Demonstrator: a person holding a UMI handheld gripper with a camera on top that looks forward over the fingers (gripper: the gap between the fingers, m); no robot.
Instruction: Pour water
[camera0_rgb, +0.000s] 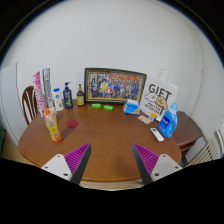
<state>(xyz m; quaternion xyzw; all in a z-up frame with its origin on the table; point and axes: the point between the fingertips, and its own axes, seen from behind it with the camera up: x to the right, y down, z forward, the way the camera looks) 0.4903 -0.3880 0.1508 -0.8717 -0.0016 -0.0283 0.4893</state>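
We are at the approach step, nothing is grasped yet. Our gripper (111, 160) stands wide open and empty at the bottom of the frame, above the round wooden table (105, 135). The clear water bottle (57, 98) stands at the left of the frame, near the dark bottle (80, 96). Which cup should receive the water, we cannot tell. Next we probably must turn left and reach forward to the bottle.

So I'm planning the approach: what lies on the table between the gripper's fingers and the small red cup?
In the gripper view, only bare wooden table lies between the open gripper and the red cup; nothing stands in that stretch.
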